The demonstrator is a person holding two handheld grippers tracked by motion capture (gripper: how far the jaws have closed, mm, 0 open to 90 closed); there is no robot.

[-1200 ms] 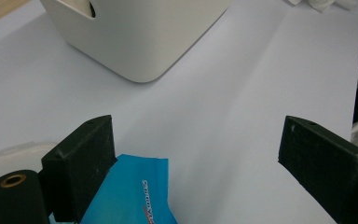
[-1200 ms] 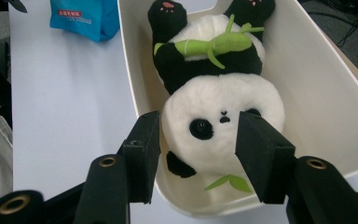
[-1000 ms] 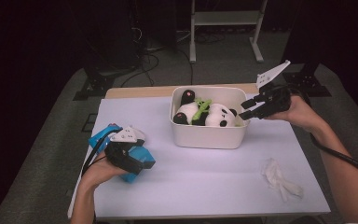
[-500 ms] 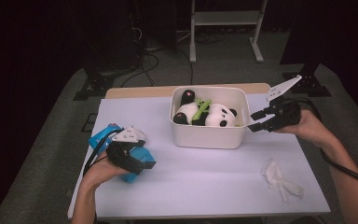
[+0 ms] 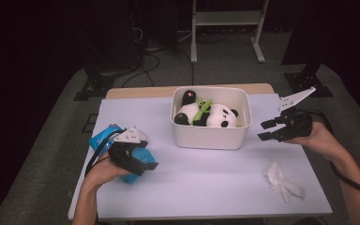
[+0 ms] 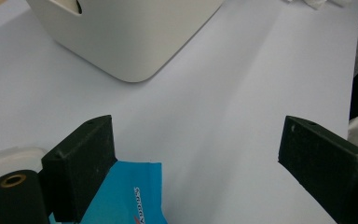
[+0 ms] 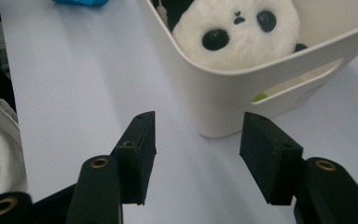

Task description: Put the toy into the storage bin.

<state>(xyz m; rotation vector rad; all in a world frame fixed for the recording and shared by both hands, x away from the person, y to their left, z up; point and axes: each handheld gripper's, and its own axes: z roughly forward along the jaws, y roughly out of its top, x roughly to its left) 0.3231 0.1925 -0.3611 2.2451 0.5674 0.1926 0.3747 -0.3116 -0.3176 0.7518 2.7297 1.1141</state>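
Note:
A white bin [image 5: 209, 137] stands at the table's middle with a panda plush [image 5: 218, 116] and a green piece [image 5: 201, 110] inside. My right gripper [image 5: 261, 131] hovers just right of the bin, pointing at its side, open with nothing between the jaws. In the right gripper view the jaws [image 7: 198, 123] frame the bin's corner [image 7: 261, 79], with the panda's face [image 7: 237, 28] above it. My left gripper [image 5: 146, 166] rests on a blue packet [image 5: 104, 137] at the front left. In the left gripper view it [image 6: 200, 135] stands wide open, and the packet [image 6: 121, 196] lies by the left jaw.
A crumpled white tissue [image 5: 282, 180] lies at the front right of the white tabletop [image 5: 206, 178]. A wooden strip edges the table behind the bin. Dark floor, cables and stand legs surround the table.
My right gripper has drawn back from over the bin's right rim, moving right and down to beside the bin. The left gripper and packet have stayed put.

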